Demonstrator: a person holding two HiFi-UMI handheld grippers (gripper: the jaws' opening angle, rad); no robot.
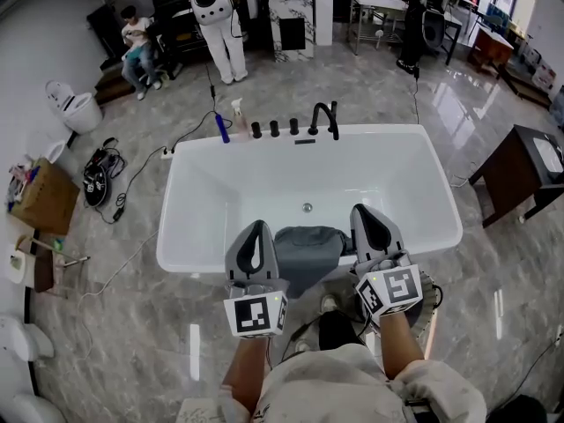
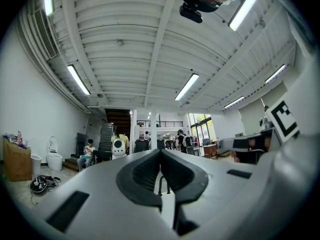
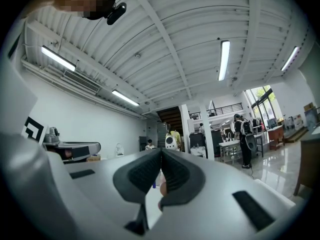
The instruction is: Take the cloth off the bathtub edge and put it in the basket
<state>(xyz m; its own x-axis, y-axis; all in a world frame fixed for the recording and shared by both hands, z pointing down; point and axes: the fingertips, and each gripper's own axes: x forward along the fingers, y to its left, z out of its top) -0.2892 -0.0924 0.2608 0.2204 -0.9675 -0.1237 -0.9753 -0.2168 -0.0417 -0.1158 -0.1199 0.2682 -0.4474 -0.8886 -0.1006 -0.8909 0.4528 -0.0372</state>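
Head view: a soft grey cloth (image 1: 308, 247) lies on the near edge of the white bathtub (image 1: 176, 227), between the left gripper (image 1: 256, 232) and the right gripper (image 1: 368, 218), both shut tight on nothing.

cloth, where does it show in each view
Head view: the cloth lies over the bathtub near edge, low centre, between the left gripper and right gripper.
Left gripper view: not in it.
Right gripper view: not in it.
Shared landmark: a standing person's white backpack, top left of centre in the head view, behind the jaws in both gripper views.
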